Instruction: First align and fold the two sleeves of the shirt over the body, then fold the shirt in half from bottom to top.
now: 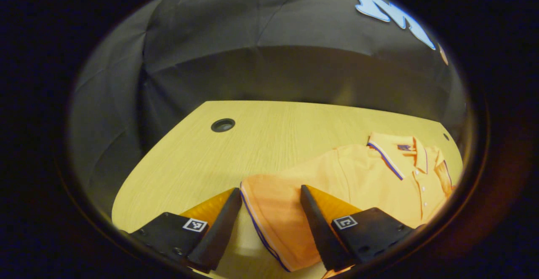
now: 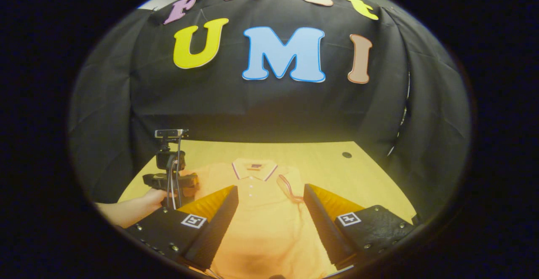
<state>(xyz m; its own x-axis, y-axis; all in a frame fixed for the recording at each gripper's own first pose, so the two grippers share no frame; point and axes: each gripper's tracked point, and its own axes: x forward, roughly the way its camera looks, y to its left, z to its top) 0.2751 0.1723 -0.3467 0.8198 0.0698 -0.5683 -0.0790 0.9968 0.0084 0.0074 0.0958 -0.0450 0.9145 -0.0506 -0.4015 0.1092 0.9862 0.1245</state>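
Observation:
An orange polo shirt (image 2: 261, 224) lies flat on the wooden table (image 2: 337, 173), collar (image 2: 254, 167) toward the back wall. One sleeve (image 2: 290, 188) looks folded in over the body. My right gripper (image 2: 270, 190) hangs open above the shirt's body, nothing between its fingers. In the left gripper view the shirt (image 1: 379, 178) stretches off to the right, and its other sleeve (image 1: 273, 211), with a striped cuff, lies spread below my open left gripper (image 1: 271, 194). A hand (image 2: 143, 201) holds the left gripper (image 2: 185, 184) at the shirt's left edge.
The table (image 1: 189, 161) has a round cable hole (image 1: 222, 124) near its back edge, and another hole (image 2: 346, 154) shows at the back right in the right gripper view. Black cloth walls close the booth behind and on both sides. Bare wood lies left of the sleeve.

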